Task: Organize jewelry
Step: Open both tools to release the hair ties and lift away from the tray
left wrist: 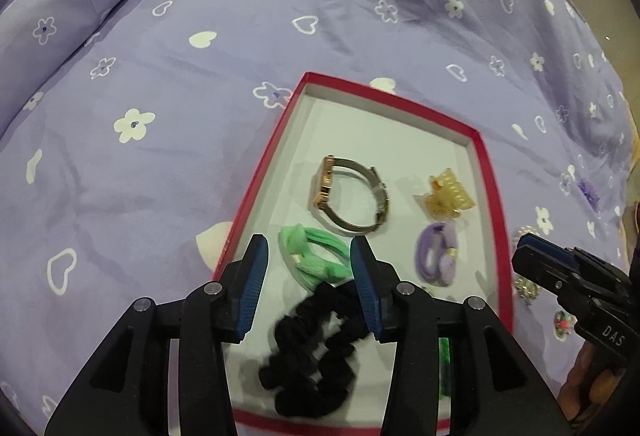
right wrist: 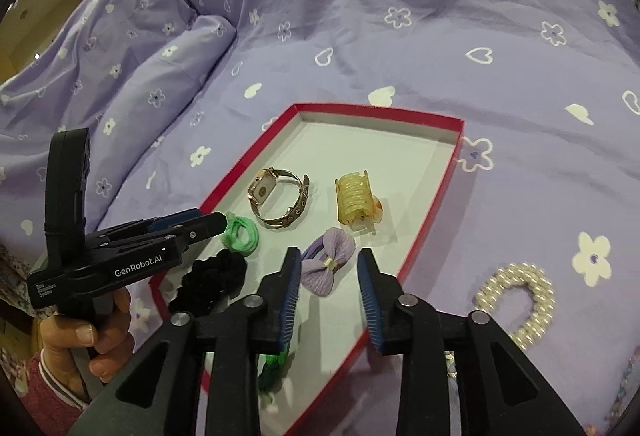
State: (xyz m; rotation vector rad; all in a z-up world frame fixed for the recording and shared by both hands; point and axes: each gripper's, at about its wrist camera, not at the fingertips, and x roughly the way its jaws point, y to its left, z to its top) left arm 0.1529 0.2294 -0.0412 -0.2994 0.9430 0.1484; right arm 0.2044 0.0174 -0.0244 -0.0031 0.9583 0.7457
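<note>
A red-rimmed tray point(left wrist: 486, 172) lies on the bed and holds a gold watch point(left wrist: 352, 196), an amber claw clip point(left wrist: 448, 194), a purple bow clip point(right wrist: 320, 276), a light green hair tie point(left wrist: 316, 256) and a black scrunchie point(left wrist: 316, 352). My left gripper point(left wrist: 309, 242) hovers over the green tie and scrunchie, jaws apart, pads touching neither. My right gripper point(right wrist: 329, 254) stands open just above the purple bow, which shows between its fingertips without being pressed. A dark green band point(right wrist: 272, 368) peeks out under the right gripper's left finger.
A pearl hair clip point(right wrist: 520, 296) lies on the lilac flowered bedspread point(right wrist: 400, 56) right of the tray point(right wrist: 460, 140). Small sparkly pieces point(left wrist: 528, 288) sit beside the tray's right rim. A bunched duvet fold point(right wrist: 160, 48) rises at the far left. A hand point(right wrist: 104, 336) holds the left gripper.
</note>
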